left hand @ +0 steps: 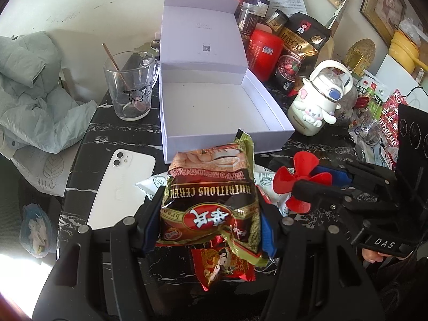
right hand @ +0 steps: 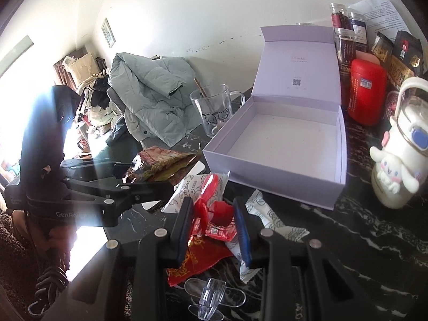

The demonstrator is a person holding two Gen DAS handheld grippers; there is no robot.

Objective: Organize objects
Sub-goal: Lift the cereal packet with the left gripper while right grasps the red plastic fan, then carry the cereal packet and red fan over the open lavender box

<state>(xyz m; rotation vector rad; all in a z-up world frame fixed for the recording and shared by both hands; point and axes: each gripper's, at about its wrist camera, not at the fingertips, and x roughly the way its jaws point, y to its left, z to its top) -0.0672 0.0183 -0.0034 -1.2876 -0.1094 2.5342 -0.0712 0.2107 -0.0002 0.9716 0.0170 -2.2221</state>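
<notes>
My left gripper (left hand: 211, 214) is shut on a brown and green cereal packet (left hand: 211, 195) and holds it above the black marble table, just in front of the open white box (left hand: 214, 112). My right gripper (right hand: 215, 214) is shut on a red plastic propeller (right hand: 214, 206), above white and red snack packets (right hand: 203, 254). In the left wrist view the right gripper (left hand: 299, 187) with the propeller (left hand: 297, 176) is to the right of the cereal packet. The box (right hand: 289, 144) is empty, with its lid standing up.
A glass mug (left hand: 131, 85) with a stick and a white phone (left hand: 120, 187) lie left of the box. A white cartoon bottle (left hand: 318, 101), a red canister (left hand: 264, 50), jars and bags crowd the right. A clear plastic propeller (right hand: 211, 297) lies near me. A jacket (left hand: 29, 85) hangs off the left edge.
</notes>
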